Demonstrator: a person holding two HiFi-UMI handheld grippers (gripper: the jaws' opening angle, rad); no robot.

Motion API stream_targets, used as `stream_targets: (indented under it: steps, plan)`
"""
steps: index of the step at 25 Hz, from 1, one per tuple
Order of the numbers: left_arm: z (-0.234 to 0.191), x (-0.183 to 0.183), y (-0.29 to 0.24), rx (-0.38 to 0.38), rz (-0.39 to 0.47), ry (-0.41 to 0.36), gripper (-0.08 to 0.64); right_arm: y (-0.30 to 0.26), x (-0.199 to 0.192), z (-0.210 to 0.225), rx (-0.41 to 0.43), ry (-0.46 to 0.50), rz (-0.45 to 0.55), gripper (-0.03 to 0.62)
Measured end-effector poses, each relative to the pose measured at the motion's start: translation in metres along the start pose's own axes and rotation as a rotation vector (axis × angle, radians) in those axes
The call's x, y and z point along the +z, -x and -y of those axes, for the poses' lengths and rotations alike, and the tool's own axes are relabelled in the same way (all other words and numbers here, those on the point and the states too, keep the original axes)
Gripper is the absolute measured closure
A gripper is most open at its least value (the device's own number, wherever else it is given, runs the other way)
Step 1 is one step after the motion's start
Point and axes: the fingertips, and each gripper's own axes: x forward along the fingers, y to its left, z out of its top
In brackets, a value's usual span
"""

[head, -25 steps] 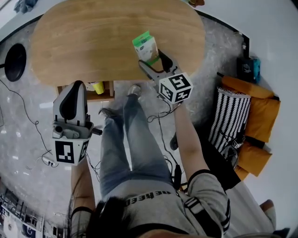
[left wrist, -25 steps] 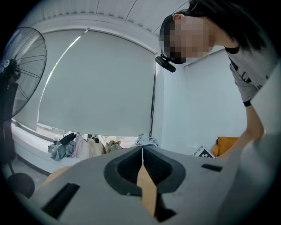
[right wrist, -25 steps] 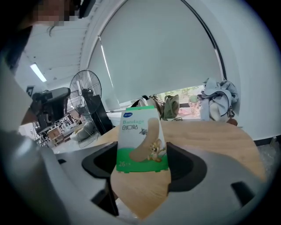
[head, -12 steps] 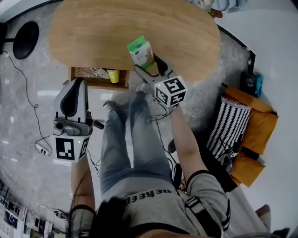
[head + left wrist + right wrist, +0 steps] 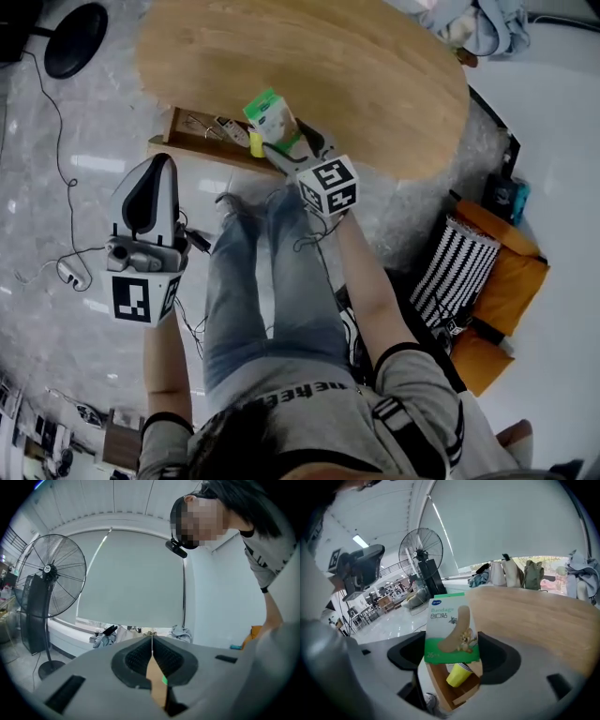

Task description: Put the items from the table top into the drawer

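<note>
A green and white bandage box (image 5: pixel 270 114) (image 5: pixel 451 629) is held upright in my right gripper (image 5: pixel 284 141) (image 5: pixel 452 654), which is shut on its lower part. It hangs at the near edge of the oval wooden table (image 5: pixel 375 84), just above the open wooden drawer (image 5: pixel 192 141) (image 5: pixel 440 686). In the drawer lie a yellow cup (image 5: pixel 256 143) (image 5: pixel 458 674) and a few small items. My left gripper (image 5: pixel 155 173) (image 5: pixel 151 651) is shut on nothing, held over the floor left of the person's legs and short of the drawer.
A standing fan (image 5: pixel 49 569) has its black base (image 5: pixel 75 26) on the floor at the upper left. Cables (image 5: pixel 56 272) trail over the floor on the left. A striped bag (image 5: pixel 455 267) and an orange cushion (image 5: pixel 511 281) lie to the right. Clothes (image 5: pixel 487 23) sit beyond the table.
My right gripper has carried the bandage box from over the table top toward the near edge, above the drawer. The drawer has come further into view. The left gripper has kept its place.
</note>
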Motion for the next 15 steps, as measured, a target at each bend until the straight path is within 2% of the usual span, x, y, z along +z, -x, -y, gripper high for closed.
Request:
stream_targets:
  steps: [3, 5, 9, 15]
  plan:
    - [-0.021, -0.012, 0.017, 0.01, -0.017, 0.002, 0.548, -0.024, -0.009, -0.015, 0.013, 0.016, -0.046, 0.249]
    - [-0.032, -0.009, 0.022, 0.038, 0.003, 0.012, 0.548, -0.037, -0.017, -0.024, 0.026, 0.033, -0.084, 0.249]
    - [-0.047, -0.027, 0.046, 0.061, -0.035, 0.018, 0.548, -0.061, -0.035, -0.039, 0.056, 0.075, -0.155, 0.249]
    - [-0.07, -0.035, 0.066, 0.103, -0.035, 0.034, 0.548, -0.091, -0.058, -0.056, 0.085, 0.114, -0.241, 0.248]
